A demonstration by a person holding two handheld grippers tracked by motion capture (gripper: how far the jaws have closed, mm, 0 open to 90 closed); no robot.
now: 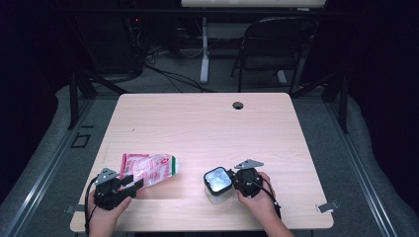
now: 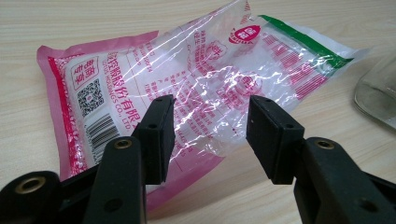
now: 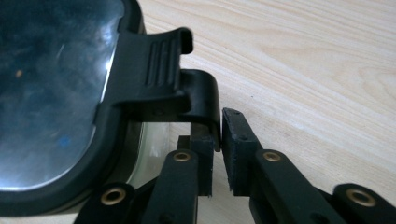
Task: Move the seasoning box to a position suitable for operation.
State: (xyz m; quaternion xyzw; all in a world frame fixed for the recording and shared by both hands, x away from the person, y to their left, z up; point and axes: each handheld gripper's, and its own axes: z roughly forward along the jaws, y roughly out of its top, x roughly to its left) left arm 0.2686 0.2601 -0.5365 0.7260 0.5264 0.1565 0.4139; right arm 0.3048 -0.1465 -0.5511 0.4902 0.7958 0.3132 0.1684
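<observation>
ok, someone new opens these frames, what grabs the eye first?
Probably the pink-edged clear plastic bag lying flat near the table's front left, with the left gripper open at its near edge. Next, the glass container with a black clip lid at front centre-right, where the right gripper has its jaws around a lid latch.

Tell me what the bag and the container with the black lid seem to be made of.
Bag: thin clear plastic film, glossy, going by its crinkles and glare, with pink and green printed edges.
Container: clear body, glass or hard plastic, can't tell which.
Its lid: black frame, probably matte plastic, with a ribbed latch and a shiny see-through panel.
</observation>
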